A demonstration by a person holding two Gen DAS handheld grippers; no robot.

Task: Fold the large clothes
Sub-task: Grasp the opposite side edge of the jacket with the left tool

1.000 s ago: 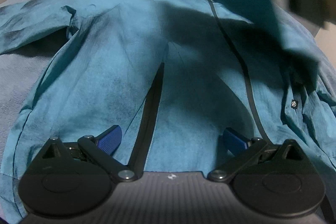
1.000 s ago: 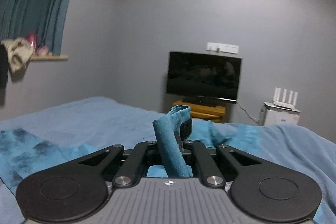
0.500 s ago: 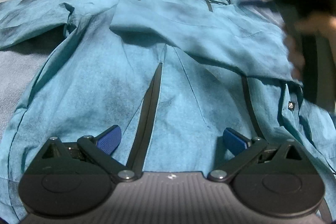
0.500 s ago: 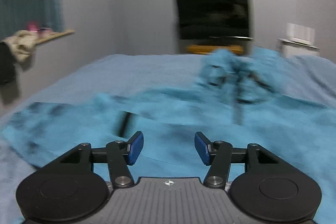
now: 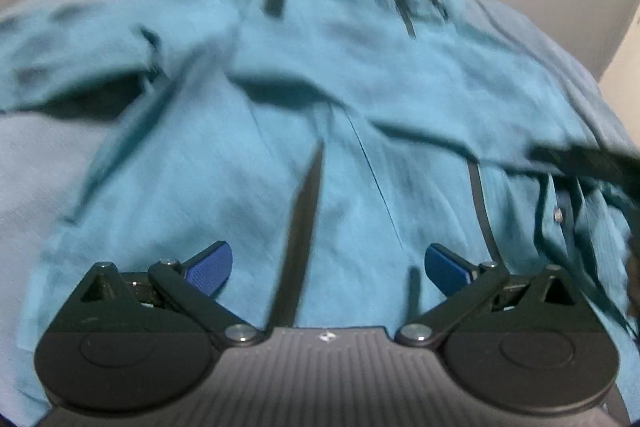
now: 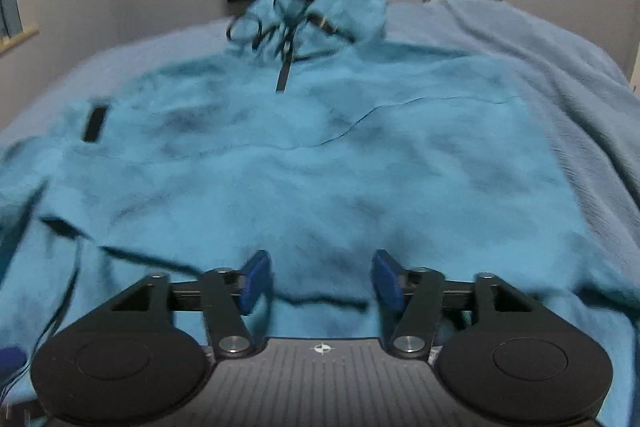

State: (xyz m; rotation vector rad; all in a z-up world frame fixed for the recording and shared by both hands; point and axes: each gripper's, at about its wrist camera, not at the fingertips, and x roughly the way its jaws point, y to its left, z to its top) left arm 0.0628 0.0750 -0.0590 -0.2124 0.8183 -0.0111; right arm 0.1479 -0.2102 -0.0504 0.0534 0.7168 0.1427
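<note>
Jacket (image 6: 320, 155) lies flat on bed (image 6: 560, 67), collar away, long axis running fwd from both grippers. Left gripper (image 5: 328, 267) & right gripper (image 6: 318, 283): jaws wide open, empty, over hem. Unfolded sleeve (image 5: 60, 63) nearer left.

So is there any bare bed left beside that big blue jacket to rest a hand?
Bare bedspread shows right of the jacket and beyond its hood. The middle is fully covered by the jacket.

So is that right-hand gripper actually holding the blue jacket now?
Apart. In the right wrist view, the right gripper has its jaws open with nothing between them; the teal hooded jacket lies spread beyond them.
</note>
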